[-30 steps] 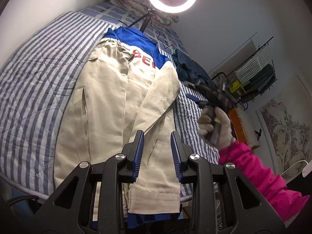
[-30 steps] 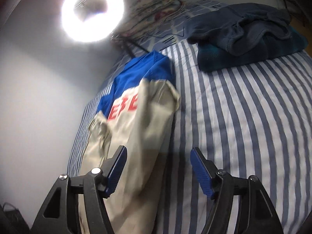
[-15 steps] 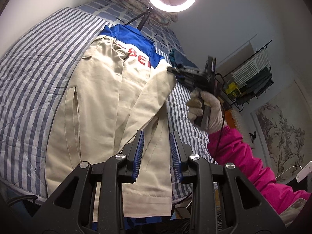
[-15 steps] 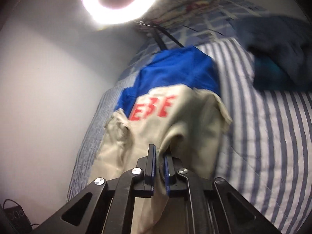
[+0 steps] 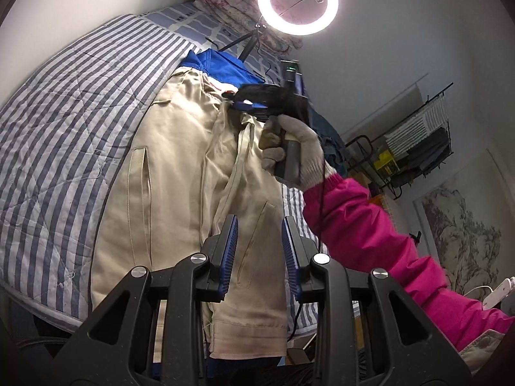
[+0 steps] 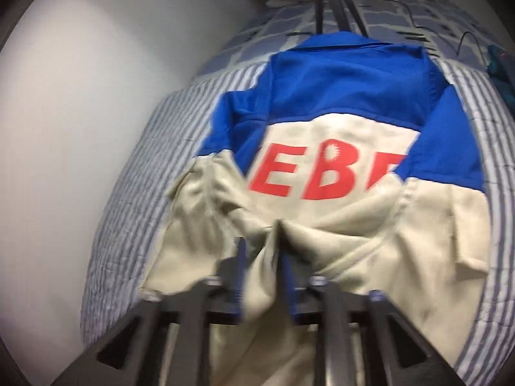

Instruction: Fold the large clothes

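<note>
One fold underway: right gripper (image 6: pixel 262 257), apart a second ago, now clamped on cream jacket (image 5: pixel 167 167) fabric, dragging it leftward across striped bed (image 5: pixel 64 112). Left gripper (image 5: pixel 259 251) apart, empty, near hem.

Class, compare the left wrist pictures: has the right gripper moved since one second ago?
Yes. The right gripper, shut on the jacket, has moved from the bed's right edge up and leftward, toward the ring light.
</note>
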